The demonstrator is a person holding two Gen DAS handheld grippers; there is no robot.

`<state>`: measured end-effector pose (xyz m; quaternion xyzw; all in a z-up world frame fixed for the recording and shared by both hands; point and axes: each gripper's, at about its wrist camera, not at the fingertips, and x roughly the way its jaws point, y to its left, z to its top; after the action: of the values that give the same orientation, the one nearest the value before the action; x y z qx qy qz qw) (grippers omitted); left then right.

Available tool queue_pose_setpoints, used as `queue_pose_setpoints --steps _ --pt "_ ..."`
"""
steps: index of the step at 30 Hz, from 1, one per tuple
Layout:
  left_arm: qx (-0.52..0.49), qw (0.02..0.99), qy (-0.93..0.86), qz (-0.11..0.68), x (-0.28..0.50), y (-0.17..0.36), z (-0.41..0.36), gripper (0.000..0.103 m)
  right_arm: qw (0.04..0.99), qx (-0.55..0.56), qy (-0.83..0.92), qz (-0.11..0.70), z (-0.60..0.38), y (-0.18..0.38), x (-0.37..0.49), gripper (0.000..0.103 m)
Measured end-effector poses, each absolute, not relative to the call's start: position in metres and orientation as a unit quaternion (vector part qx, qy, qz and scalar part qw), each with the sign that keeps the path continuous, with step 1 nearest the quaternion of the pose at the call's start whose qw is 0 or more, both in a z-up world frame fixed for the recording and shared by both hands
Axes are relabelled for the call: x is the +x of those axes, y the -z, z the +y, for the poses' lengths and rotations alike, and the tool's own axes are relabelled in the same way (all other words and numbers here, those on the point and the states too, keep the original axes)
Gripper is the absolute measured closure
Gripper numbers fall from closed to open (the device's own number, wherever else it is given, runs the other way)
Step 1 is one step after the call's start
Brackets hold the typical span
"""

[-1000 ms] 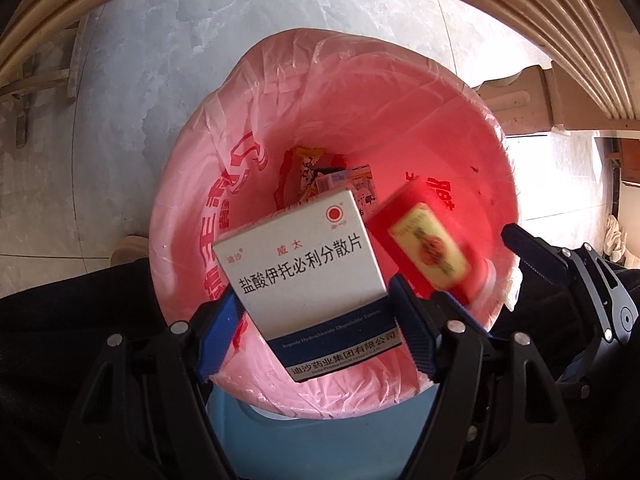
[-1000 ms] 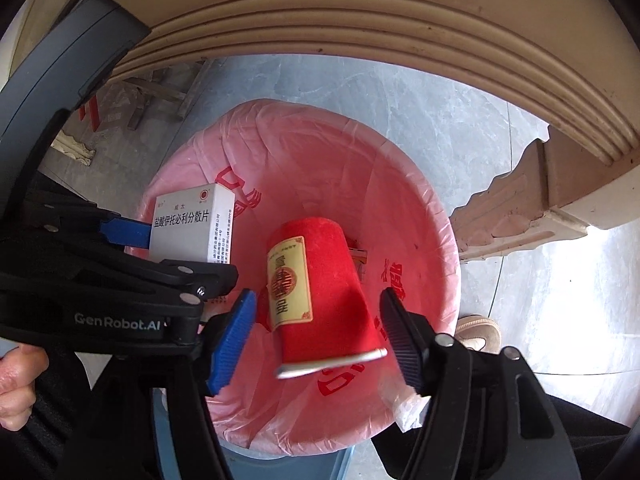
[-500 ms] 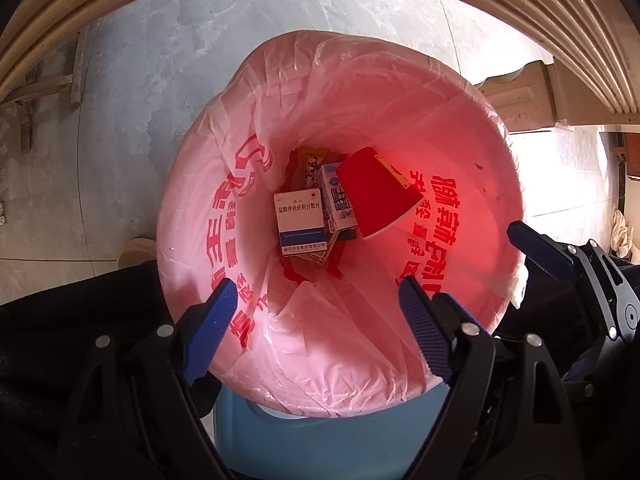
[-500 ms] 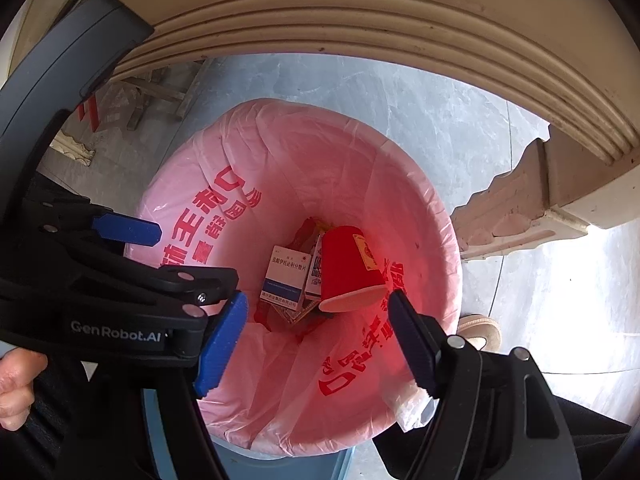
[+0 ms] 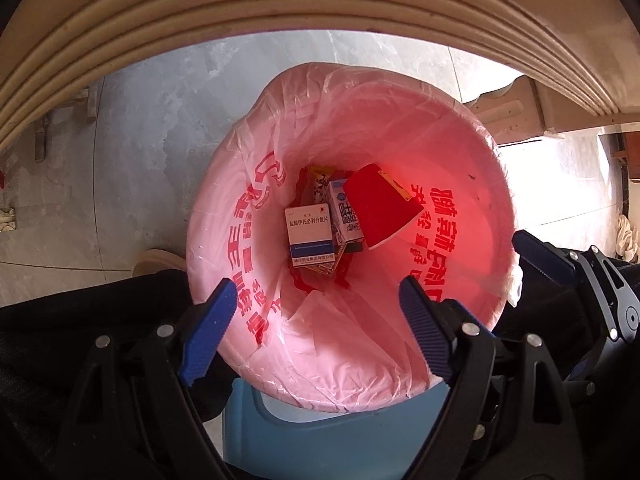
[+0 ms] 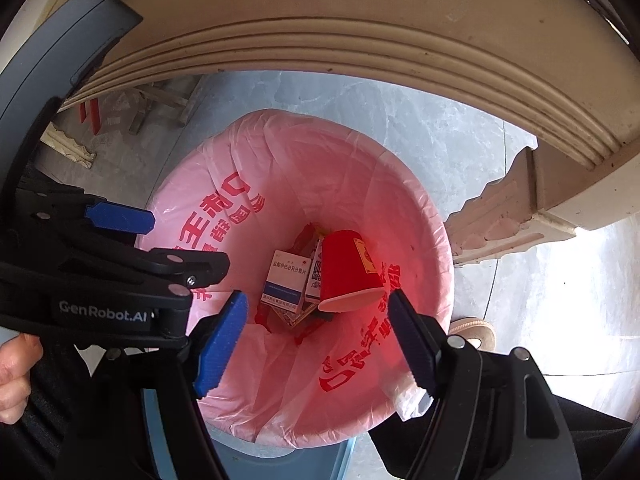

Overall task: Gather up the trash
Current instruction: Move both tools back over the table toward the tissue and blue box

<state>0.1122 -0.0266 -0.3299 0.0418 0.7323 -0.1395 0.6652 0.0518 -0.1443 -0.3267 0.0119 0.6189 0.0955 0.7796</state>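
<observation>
Left gripper [image 5: 314,334], jaws released and just widened, empty, over the pink-lined bin [image 5: 460,152]. White medicine box [image 5: 310,236] lies at the bottom, toward 12 o'clock beyond the jaws; red paper cup [image 5: 378,210] at its 2 o'clock, apparently leaning on cartons. Right gripper [image 6: 316,340], jaws likewise released, empty.
</observation>
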Motion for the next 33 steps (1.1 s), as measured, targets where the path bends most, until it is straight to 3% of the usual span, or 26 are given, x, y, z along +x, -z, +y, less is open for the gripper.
queue_pose_setpoints --steps 7,15,20,22,33 --pt "0.068 0.693 0.138 0.705 0.096 0.302 -0.022 0.022 0.784 0.011 -0.092 0.614 -0.145 0.310 0.036 0.025" --pt "0.077 0.724 0.143 0.670 0.074 0.241 -0.008 0.022 0.811 0.016 -0.110 0.575 -0.142 0.245 0.007 0.022" --pt "0.065 0.753 0.159 0.635 0.058 0.169 0.003 0.022 0.834 0.030 -0.115 0.539 -0.153 0.179 -0.006 0.021" --pt "0.066 0.769 0.158 0.615 0.058 0.135 0.008 0.022 0.848 0.024 -0.100 0.520 -0.160 0.148 -0.005 0.014" --pt "0.090 0.823 0.167 0.535 0.109 -0.030 0.016 0.017 0.905 0.009 -0.107 0.412 -0.185 -0.015 0.029 0.007"
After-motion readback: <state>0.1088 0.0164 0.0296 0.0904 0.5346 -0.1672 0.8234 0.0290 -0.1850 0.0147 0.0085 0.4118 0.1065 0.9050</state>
